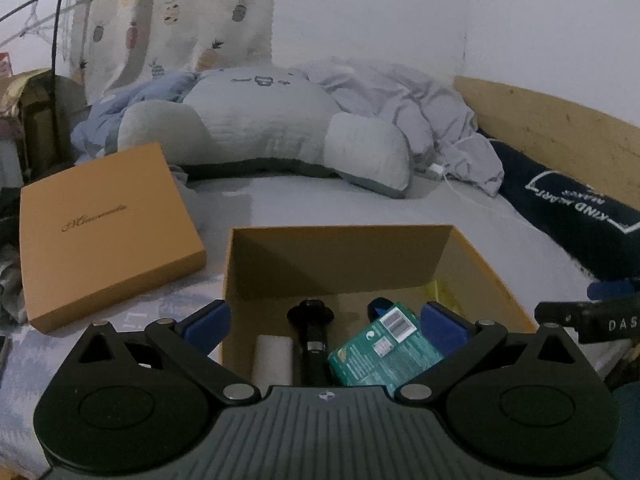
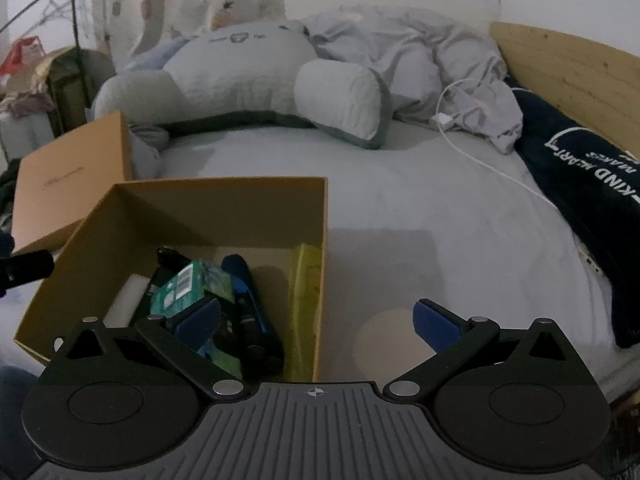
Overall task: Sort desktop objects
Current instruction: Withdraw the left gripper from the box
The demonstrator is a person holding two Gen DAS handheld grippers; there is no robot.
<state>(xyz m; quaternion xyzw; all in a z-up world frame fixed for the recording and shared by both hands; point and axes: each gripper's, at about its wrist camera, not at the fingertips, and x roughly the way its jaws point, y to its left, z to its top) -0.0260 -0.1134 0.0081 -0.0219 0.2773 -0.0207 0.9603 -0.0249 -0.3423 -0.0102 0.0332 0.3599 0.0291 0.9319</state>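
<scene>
An open tan cardboard box [image 1: 476,264] sits on the bed in front of both grippers; it also shows in the right wrist view [image 2: 200,208]. Inside lie a green packet [image 1: 380,352] [image 2: 188,288], a black tool [image 1: 314,340], a white roll [image 1: 274,360], a blue-handled item [image 2: 240,276] and a yellow item [image 2: 308,304]. My left gripper [image 1: 326,322] is open and empty over the box's near edge. My right gripper [image 2: 316,320] is open and empty, straddling the box's right wall.
The box lid [image 1: 108,228] lies to the left on the grey bedsheet [image 2: 420,208]. A grey plush cushion [image 1: 260,124], crumpled bedding [image 2: 420,52], a white charger cable [image 2: 480,160] and a dark navy cloth [image 2: 580,168] lie behind and right. A wooden headboard [image 2: 568,68] borders the right.
</scene>
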